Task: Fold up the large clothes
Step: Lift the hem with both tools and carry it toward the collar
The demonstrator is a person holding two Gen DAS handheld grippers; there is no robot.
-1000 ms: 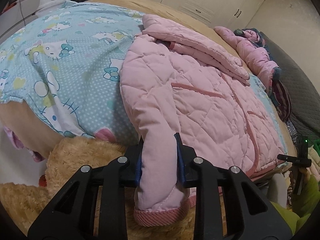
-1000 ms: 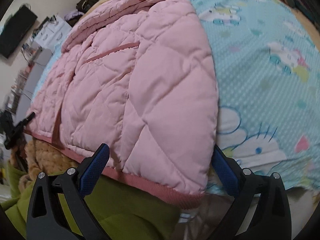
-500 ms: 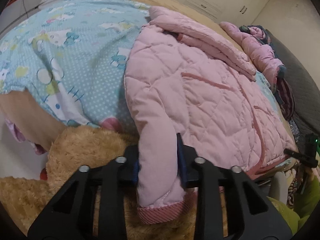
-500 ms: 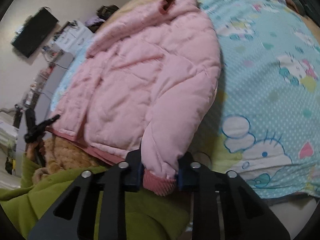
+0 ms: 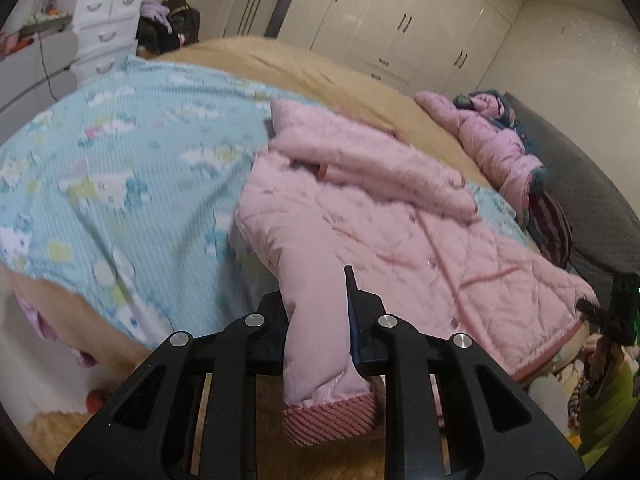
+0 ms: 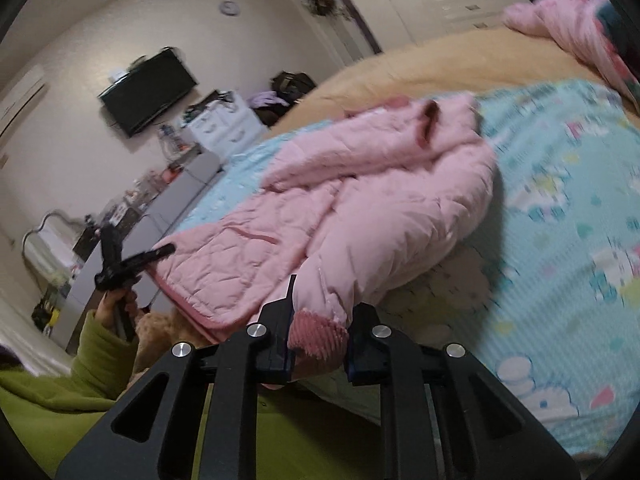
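Observation:
A pink quilted jacket [image 5: 400, 216] lies on a light blue cartoon-print sheet [image 5: 120, 168] on the bed; it also shows in the right wrist view [image 6: 360, 208]. My left gripper [image 5: 318, 320] is shut on one sleeve near its ribbed cuff [image 5: 332, 416] and holds it raised off the bed. My right gripper [image 6: 320, 320] is shut on the other sleeve at its ribbed cuff [image 6: 316, 336], also lifted. The left gripper shows in the right wrist view [image 6: 132, 260] beyond the jacket's hem.
A second pink garment [image 5: 488, 140] and dark clothes lie at the far right of the bed. White wardrobes [image 5: 400, 20] and a drawer unit [image 5: 104, 20] stand behind. A wall television [image 6: 148, 92] hangs at left. My green sleeve [image 6: 80, 380] is below.
Both grippers have lifted their sleeves up off the bed. The right gripper, open around the sleeve a second ago, closed on the cuff half a second ago.

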